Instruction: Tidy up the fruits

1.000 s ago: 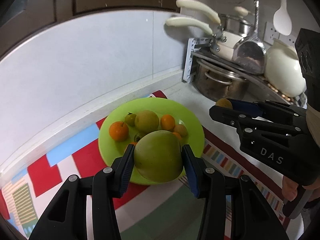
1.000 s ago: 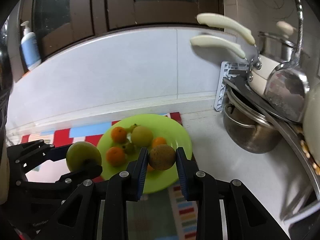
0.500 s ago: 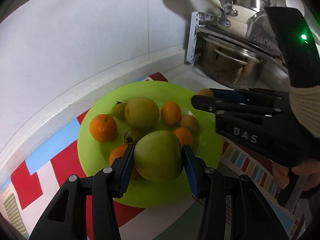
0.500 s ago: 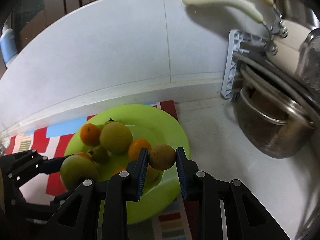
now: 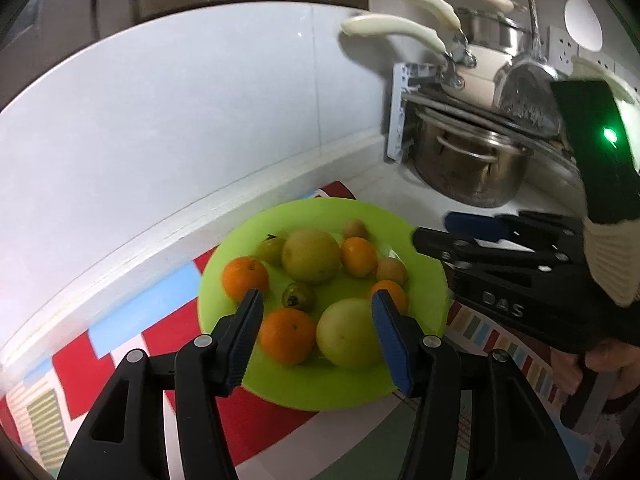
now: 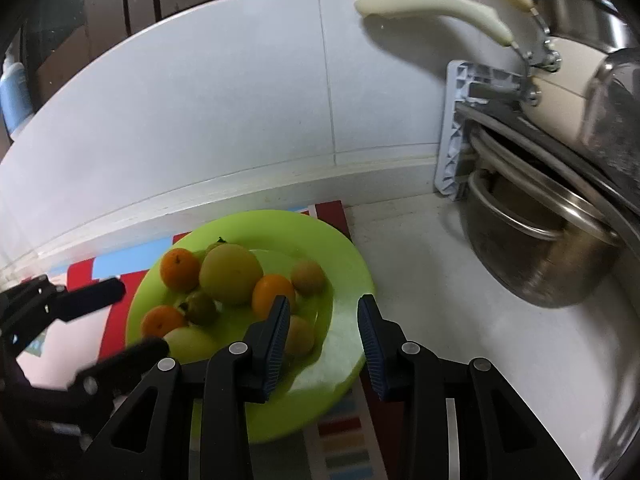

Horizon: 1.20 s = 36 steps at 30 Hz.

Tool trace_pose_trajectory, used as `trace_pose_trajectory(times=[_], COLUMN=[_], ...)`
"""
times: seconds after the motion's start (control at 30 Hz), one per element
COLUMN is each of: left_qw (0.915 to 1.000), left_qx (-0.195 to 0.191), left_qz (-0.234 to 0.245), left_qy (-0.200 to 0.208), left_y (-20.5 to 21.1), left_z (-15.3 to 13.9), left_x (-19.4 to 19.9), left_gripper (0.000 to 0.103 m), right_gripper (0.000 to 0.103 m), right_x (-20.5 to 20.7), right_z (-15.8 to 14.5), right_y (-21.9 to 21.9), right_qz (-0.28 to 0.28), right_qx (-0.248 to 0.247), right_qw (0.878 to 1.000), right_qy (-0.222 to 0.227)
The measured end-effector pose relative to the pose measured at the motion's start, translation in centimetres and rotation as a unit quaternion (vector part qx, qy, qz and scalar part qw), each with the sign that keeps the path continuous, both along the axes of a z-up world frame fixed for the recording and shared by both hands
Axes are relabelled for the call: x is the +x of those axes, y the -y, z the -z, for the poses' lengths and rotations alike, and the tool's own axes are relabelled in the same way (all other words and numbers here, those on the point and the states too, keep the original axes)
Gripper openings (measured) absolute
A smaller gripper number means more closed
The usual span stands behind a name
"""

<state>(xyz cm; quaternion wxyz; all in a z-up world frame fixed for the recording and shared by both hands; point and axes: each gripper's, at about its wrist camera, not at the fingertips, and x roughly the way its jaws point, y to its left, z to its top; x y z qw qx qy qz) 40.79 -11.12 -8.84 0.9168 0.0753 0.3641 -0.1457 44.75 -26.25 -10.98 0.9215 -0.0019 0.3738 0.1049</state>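
A lime green plate (image 5: 424, 280) (image 6: 344, 264) holds several fruits: oranges (image 5: 245, 278), a large yellow-green fruit (image 5: 311, 255) (image 6: 231, 273), small brown fruits (image 6: 307, 277) and a pale green apple (image 5: 347, 334) (image 6: 188, 342). My left gripper (image 5: 318, 320) is open above the plate's near side, with the green apple lying free on the plate between its fingers. My right gripper (image 6: 322, 330) is open and empty over the plate's right part; a small brown fruit (image 6: 298, 334) lies beside its left finger. The right gripper also shows in the left wrist view (image 5: 460, 230).
The plate sits on a striped, colourful mat (image 5: 100, 344) on a white counter (image 6: 432, 280) against a white tiled wall. A steel pot (image 5: 466, 164) (image 6: 536, 256) and a rack of pans with cream handles (image 5: 394, 28) stand at the right. A blue-labelled bottle (image 6: 14, 92) stands far left.
Both grippers have opened. The green apple left the left gripper and the small brown fruit left the right gripper; both now lie on the plate. Both grippers have drawn back slightly.
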Motion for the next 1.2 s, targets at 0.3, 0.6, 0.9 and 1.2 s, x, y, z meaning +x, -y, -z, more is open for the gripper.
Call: trace_pose_trajectory(times=[0.3, 0.6, 0.9, 1.2], left_qw=[0.9990, 0.9958, 0.9934, 0.9913], left_qx=[0.000, -0.005, -0.007, -0.011], left_qz=[-0.032, -0.049, -0.043, -0.027], left_qy=[0.030, 0.078, 0.106, 0.129], left_y=[-2.1, -4.6, -7.9, -9.6], left_z=[-2.4, -5.7, -7.3, -8.7], left_x=[-3.9, -10.1, -15.9, -21.8], left_gripper=[0.063, 0.077, 0.090, 0.099], right_gripper=[0.048, 0.058, 0.070, 0.081], right_x=[-5.5, -12.6, -20.0, -27.6], right_z=[-3.0, -6.5, -8.4, -9.3], right_y=[0.0, -1.3, -3.6, -5.5], right_qz=[0.030, 0.041, 0.069, 0.112], right_qx=[0.001, 0.000, -0.019, -0.025], right_qw=[0.999, 0.998, 0.993, 0.988], right_qy=[0.025, 0.057, 0.089, 0.105])
